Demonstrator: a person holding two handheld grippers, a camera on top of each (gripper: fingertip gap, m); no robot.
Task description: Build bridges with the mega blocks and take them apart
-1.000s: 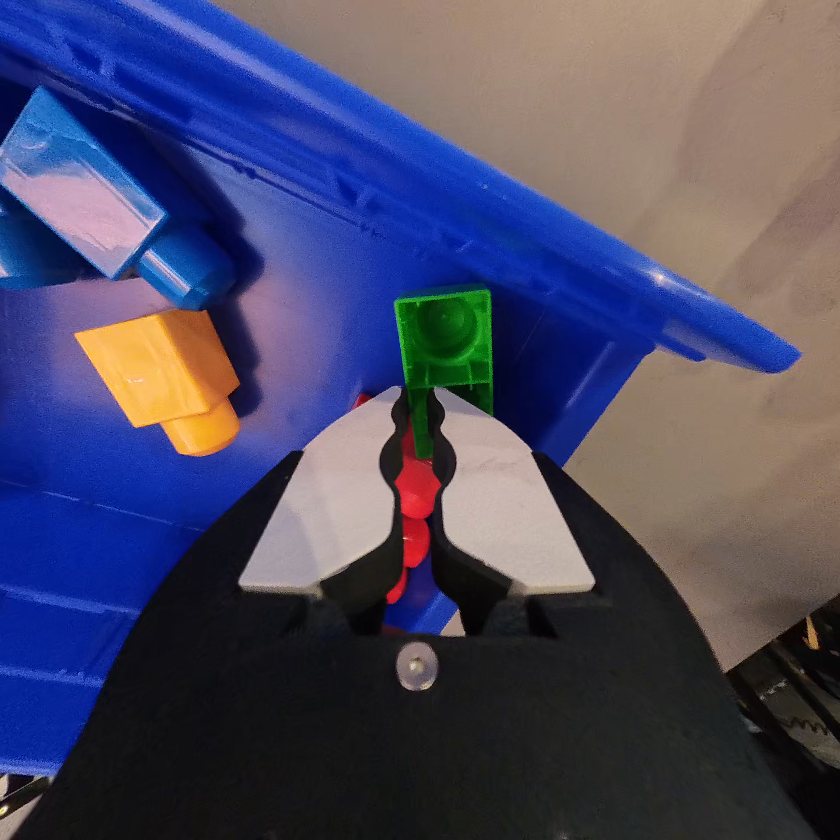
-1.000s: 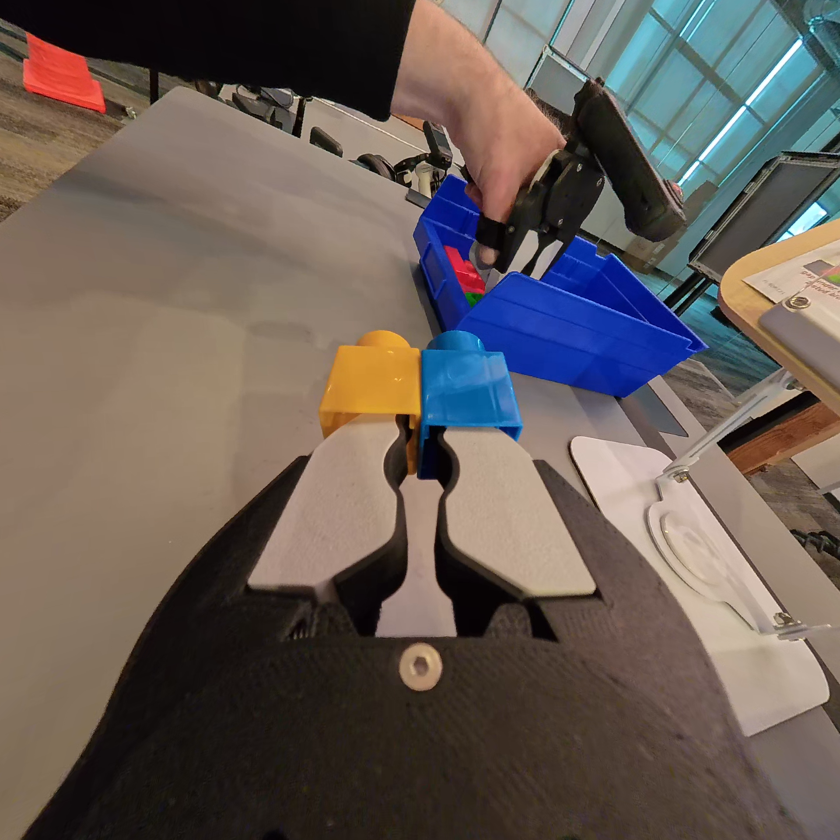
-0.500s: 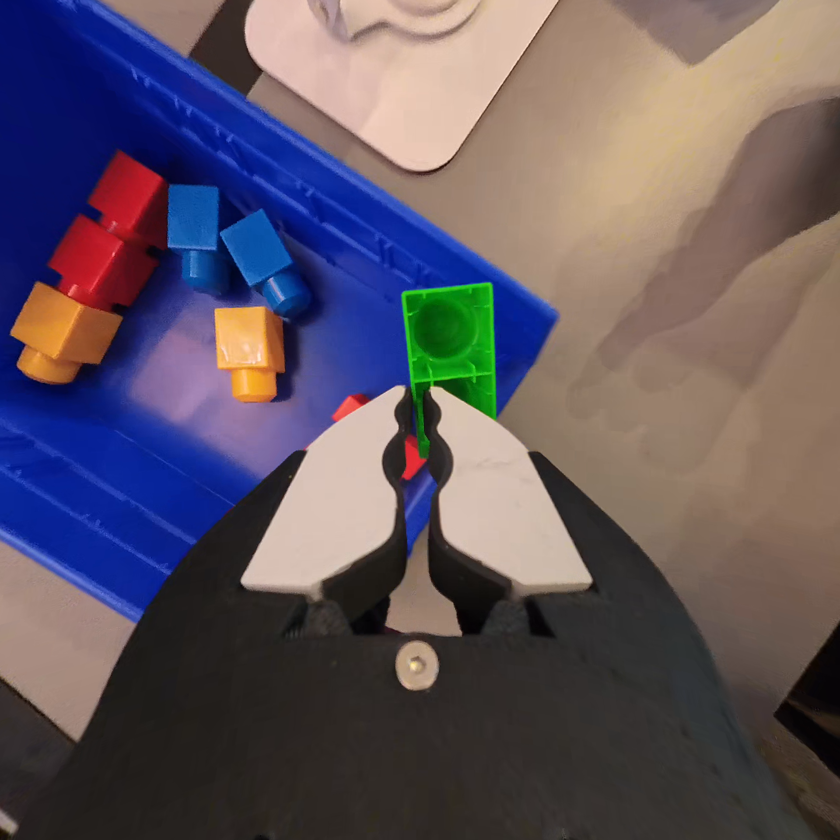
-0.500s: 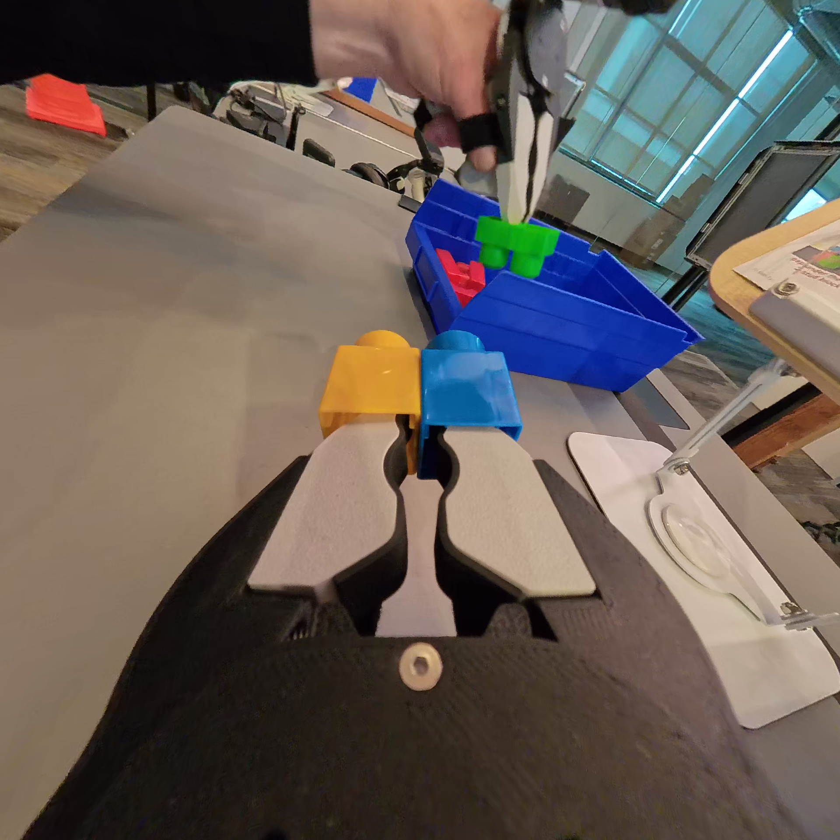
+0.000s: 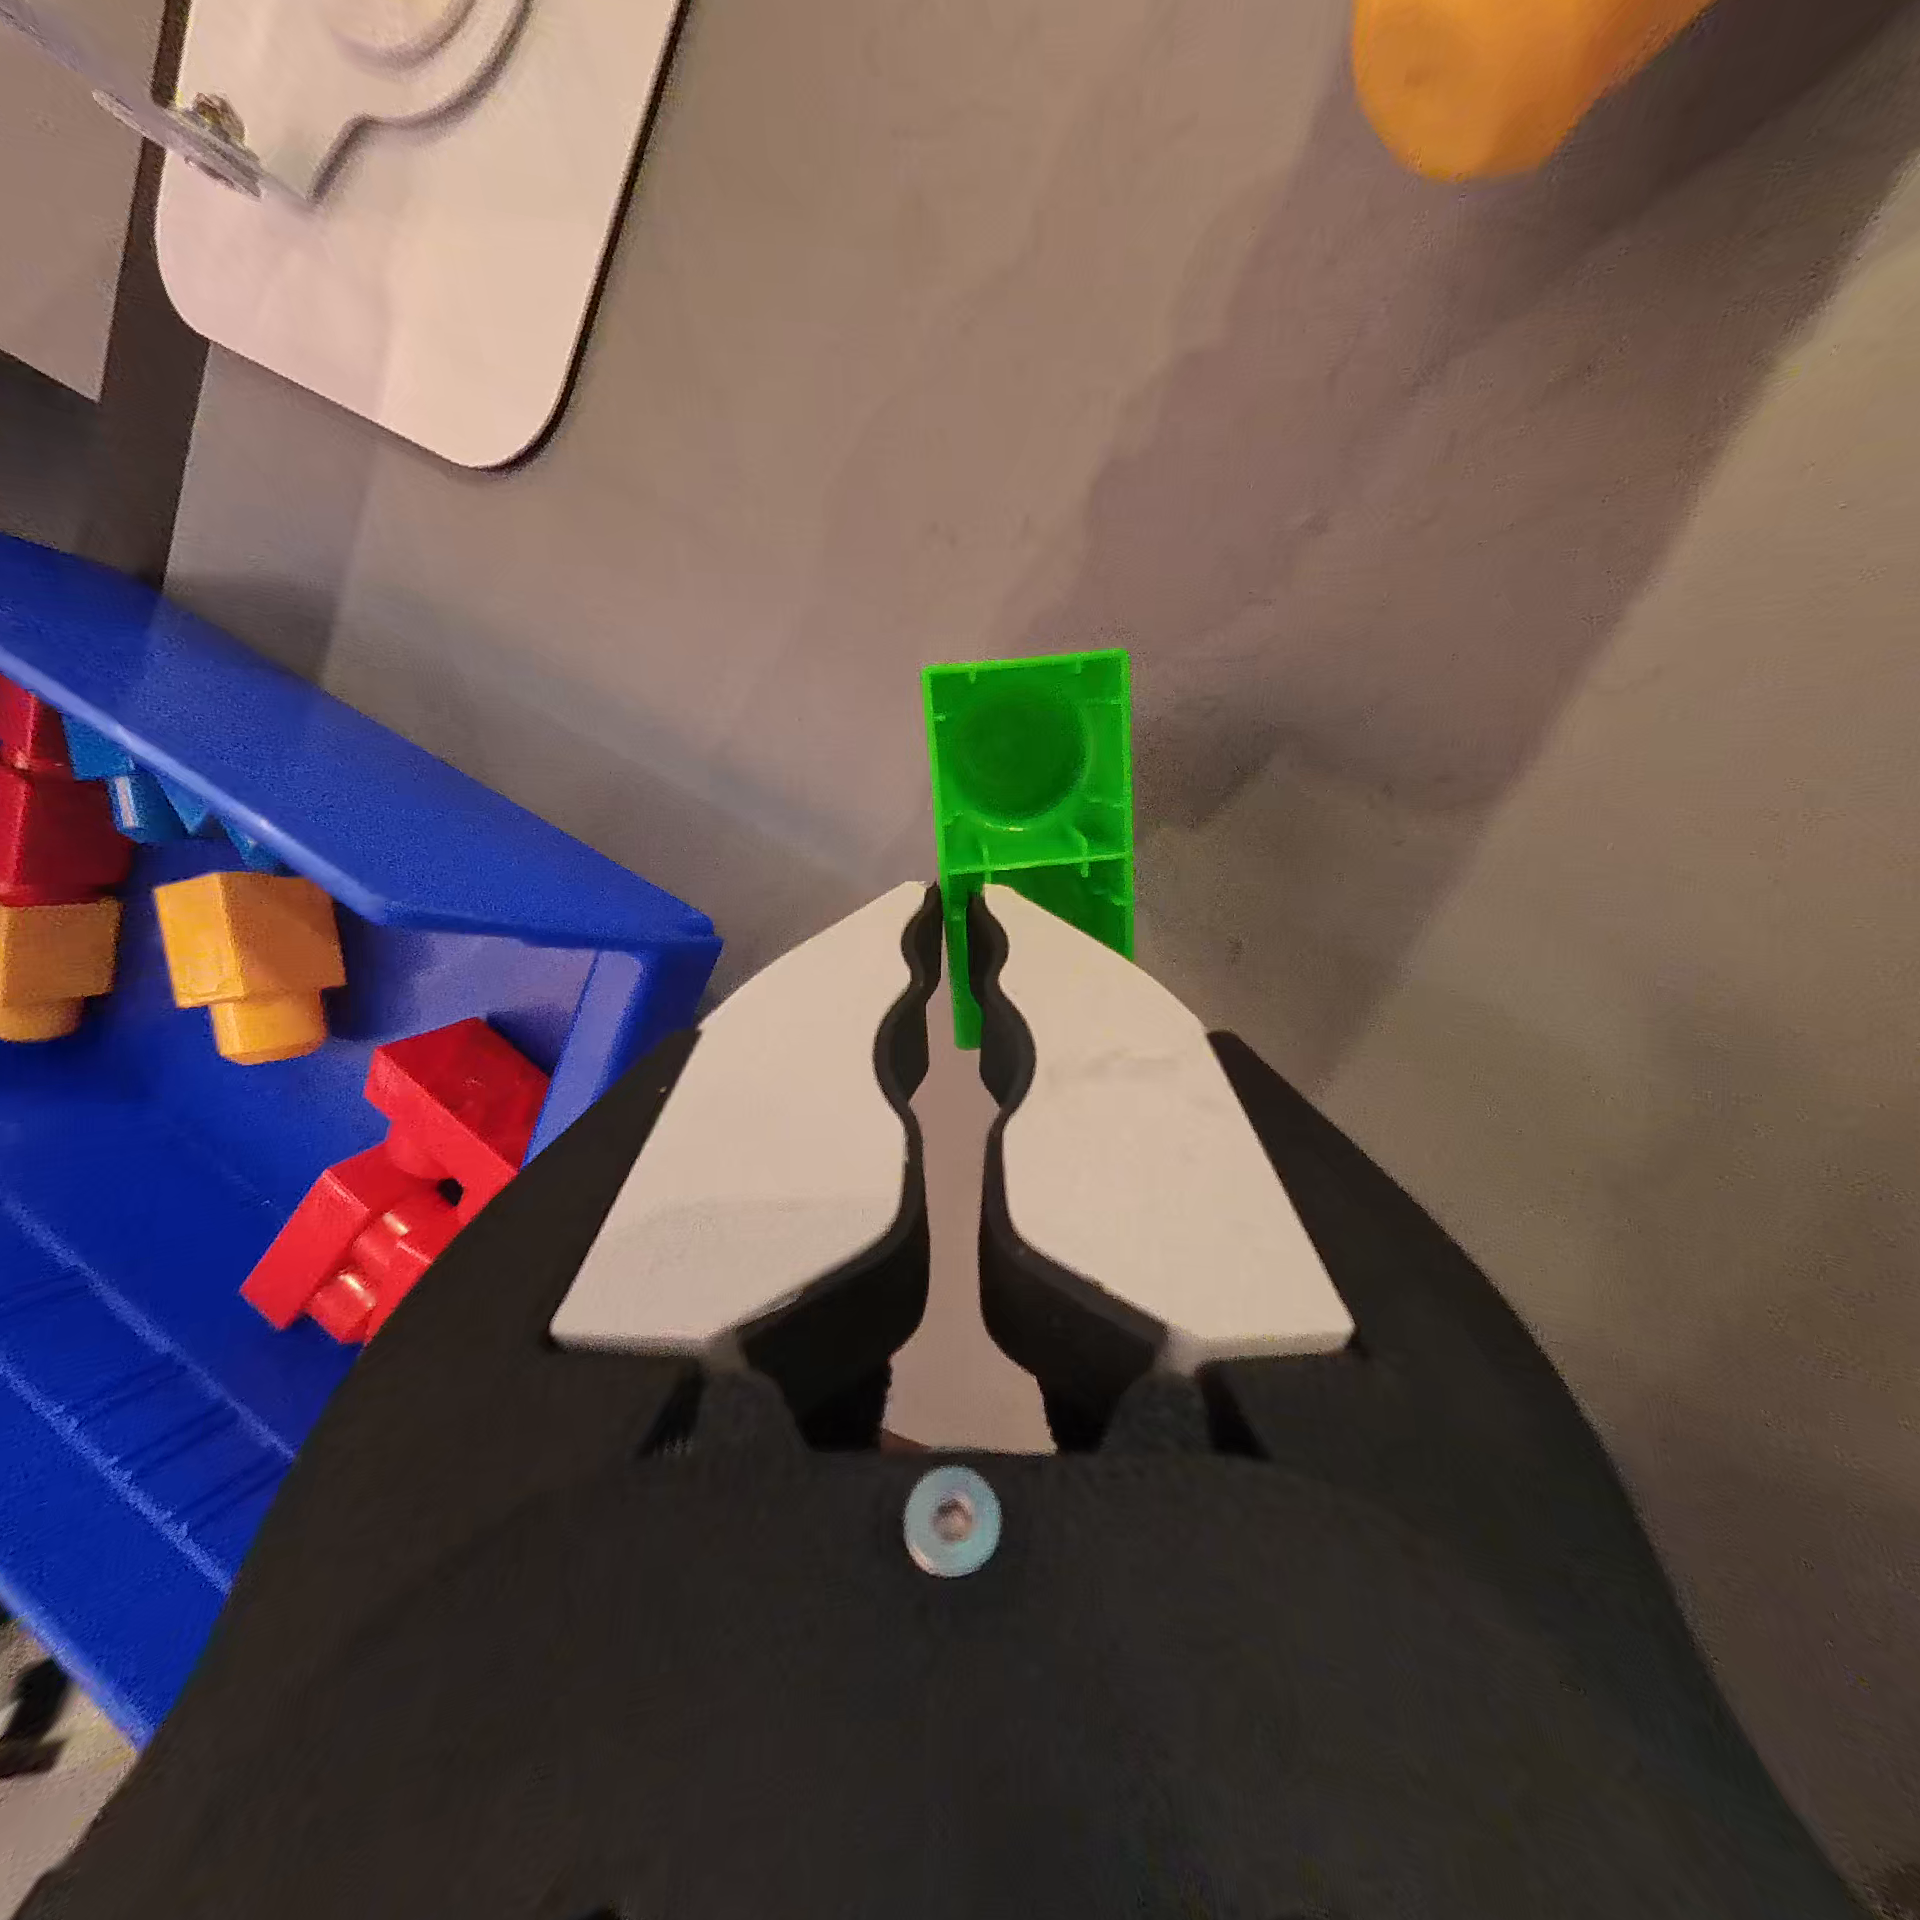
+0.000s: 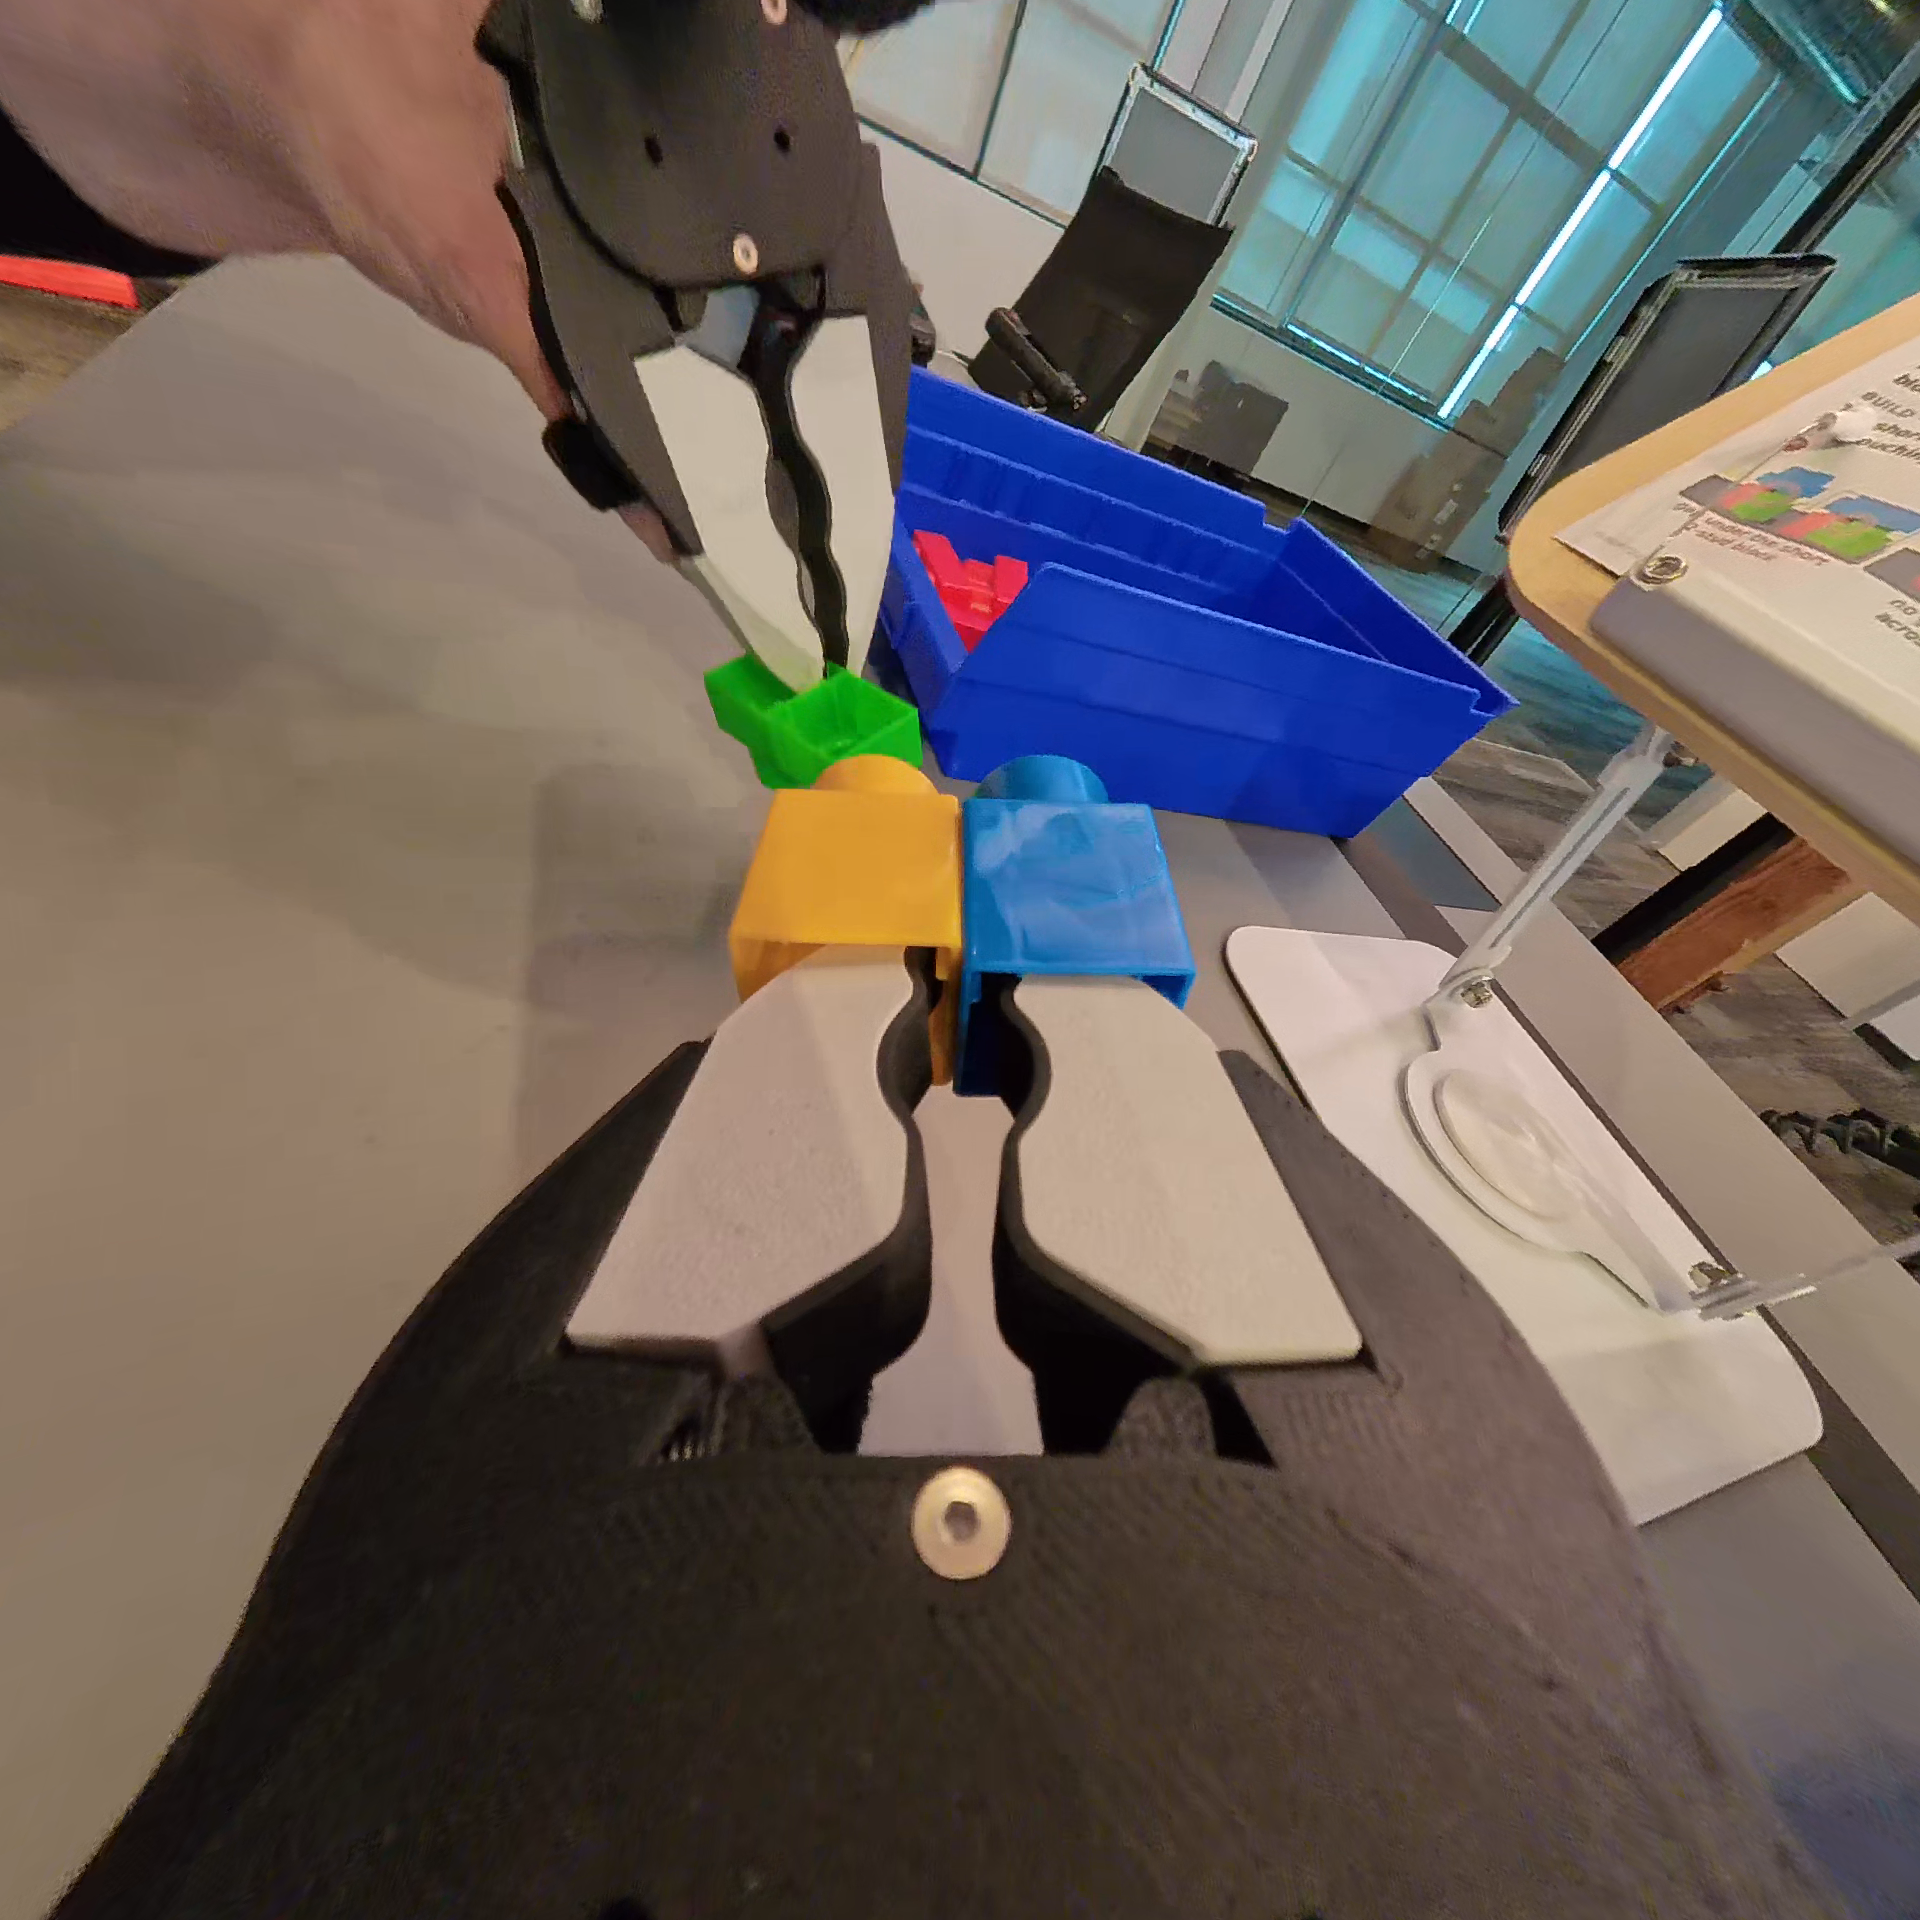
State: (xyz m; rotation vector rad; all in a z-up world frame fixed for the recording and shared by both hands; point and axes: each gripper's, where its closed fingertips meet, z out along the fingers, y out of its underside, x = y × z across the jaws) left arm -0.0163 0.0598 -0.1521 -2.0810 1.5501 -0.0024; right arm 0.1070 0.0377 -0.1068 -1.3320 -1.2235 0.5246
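My left gripper (image 5: 958, 914) is shut on the thin side wall of a green two-stud block (image 5: 1023, 769), hollow side toward the camera, above the grey table. In the right wrist view the left gripper (image 6: 821, 644) holds the green block (image 6: 821, 727) just behind the orange block. My right gripper (image 6: 961, 997) is shut on the touching walls of an orange block (image 6: 847, 878) and a blue block (image 6: 1065, 888), side by side with studs pointing away. The orange stud (image 5: 1496, 73) shows blurred at the top right of the left wrist view.
A blue bin (image 6: 1195, 686) behind the blocks holds red, orange and blue blocks (image 5: 416, 1153). A white base plate (image 6: 1340, 997) with a clear stand sits at the right. A tan desk with a printed sheet (image 6: 1766, 540) overhangs the far right. Spacing between my two grippers at the tips: around 15 cm.
My left gripper has carried the green block up out of the blue bin and over to just behind the orange block. My right gripper has kept its hold and place.
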